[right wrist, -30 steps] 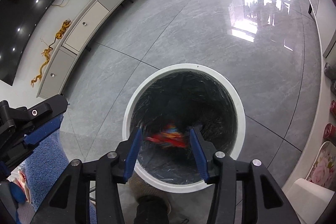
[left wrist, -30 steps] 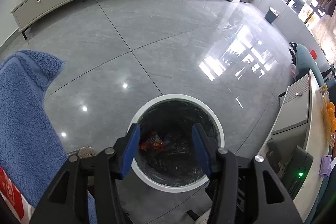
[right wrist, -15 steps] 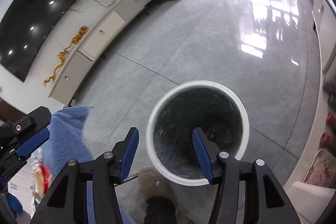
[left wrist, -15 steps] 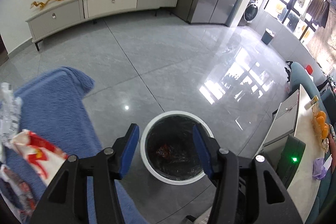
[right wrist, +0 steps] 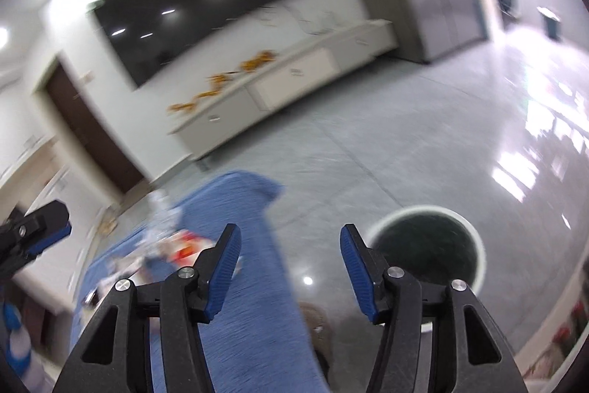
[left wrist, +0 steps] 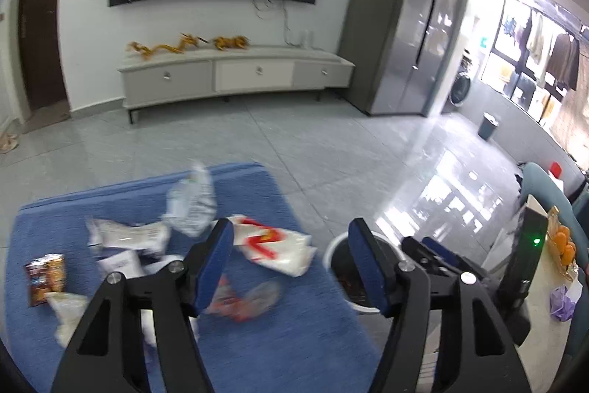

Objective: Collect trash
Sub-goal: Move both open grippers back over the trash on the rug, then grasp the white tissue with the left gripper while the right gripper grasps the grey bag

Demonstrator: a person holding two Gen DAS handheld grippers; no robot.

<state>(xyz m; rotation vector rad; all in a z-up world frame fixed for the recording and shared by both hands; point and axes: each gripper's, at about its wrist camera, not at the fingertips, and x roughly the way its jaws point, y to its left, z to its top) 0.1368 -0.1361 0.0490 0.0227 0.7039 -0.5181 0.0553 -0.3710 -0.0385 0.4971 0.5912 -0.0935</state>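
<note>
Several crumpled wrappers lie on a blue towel (left wrist: 302, 348): a white and red bag (left wrist: 276, 242), a silvery wrapper (left wrist: 191, 197), a brown snack packet (left wrist: 46, 277) and a blurred red and clear one (left wrist: 250, 297). My left gripper (left wrist: 291, 264) hangs above the towel's right part, its jaws opening with nothing between them. The white bin (left wrist: 333, 249) with a dark liner stands on the floor to the right. My right gripper (right wrist: 291, 267) hovers between the towel (right wrist: 254, 282) and the bin (right wrist: 478, 260), jaws opening and empty.
A long low TV cabinet (left wrist: 235, 76) stands under a wall screen, with a tall grey fridge (left wrist: 405, 39) to its right. Glossy grey floor tiles (left wrist: 331, 150) lie between. A side table with oranges (left wrist: 563, 242) is at the right edge. A slippered foot (right wrist: 313, 323) shows beside the bin.
A red wrapper dropped from the right gripper into the bin. Both grippers then rose and swung left, from over the bin towards the towel and its wrappers. Both pairs of jaws stand wider.
</note>
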